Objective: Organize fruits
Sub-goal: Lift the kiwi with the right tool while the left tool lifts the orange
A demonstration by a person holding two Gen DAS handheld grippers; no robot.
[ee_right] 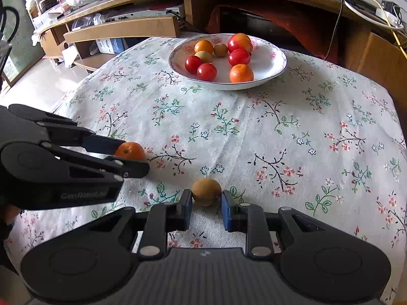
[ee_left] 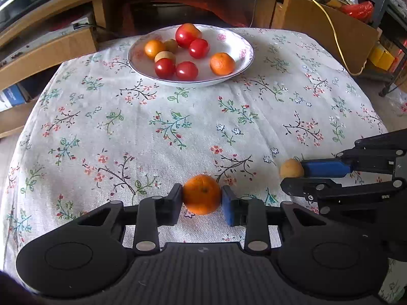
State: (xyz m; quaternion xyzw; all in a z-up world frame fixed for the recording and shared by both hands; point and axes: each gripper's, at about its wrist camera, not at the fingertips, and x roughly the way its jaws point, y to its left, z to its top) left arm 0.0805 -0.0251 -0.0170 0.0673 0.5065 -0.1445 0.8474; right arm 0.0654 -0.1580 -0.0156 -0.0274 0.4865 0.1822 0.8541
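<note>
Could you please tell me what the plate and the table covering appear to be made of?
Plate: probably glazed ceramic, going by its glossy white surface with a pink floral rim. Tablecloth: woven fabric, matte, with visible creases, coarse weave and a printed flower pattern.

One marking can be read: "GenRobot.AI", printed in grey on the black body of the left gripper, seen near left in the right wrist view. Print on far boxes is too blurred.

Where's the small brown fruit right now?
The small brown fruit sits between the right gripper jaws on the floral tablecloth, right of the orange.
</note>
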